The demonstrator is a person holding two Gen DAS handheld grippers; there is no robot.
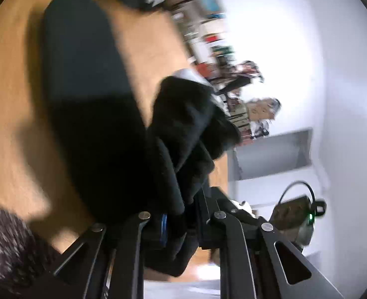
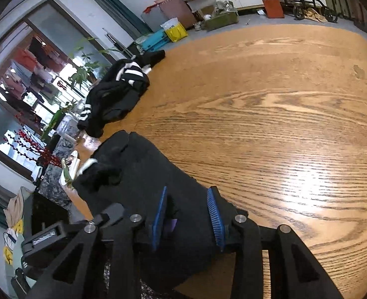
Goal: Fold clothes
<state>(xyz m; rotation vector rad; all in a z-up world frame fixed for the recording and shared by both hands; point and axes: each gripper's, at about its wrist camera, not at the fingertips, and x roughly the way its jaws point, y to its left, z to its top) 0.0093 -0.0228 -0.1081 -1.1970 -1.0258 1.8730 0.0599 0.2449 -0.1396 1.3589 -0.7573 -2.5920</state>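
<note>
A black garment (image 2: 143, 172) lies on the wooden table (image 2: 270, 114), partly folded into a long strip; it also shows in the left wrist view (image 1: 88, 99). My left gripper (image 1: 181, 211) is shut on a bunched part of the black garment and holds it lifted above the table; the view is tilted and blurred. My right gripper (image 2: 187, 199) hovers over the near end of the garment with its blue-padded jaws apart, cloth lying between them but not pinched.
A second black garment with white stripes (image 2: 118, 87) lies in a heap at the table's far left edge. Plants, a window and cluttered shelves stand beyond that edge. Boxes and bags (image 2: 176, 32) sit on the floor behind the table.
</note>
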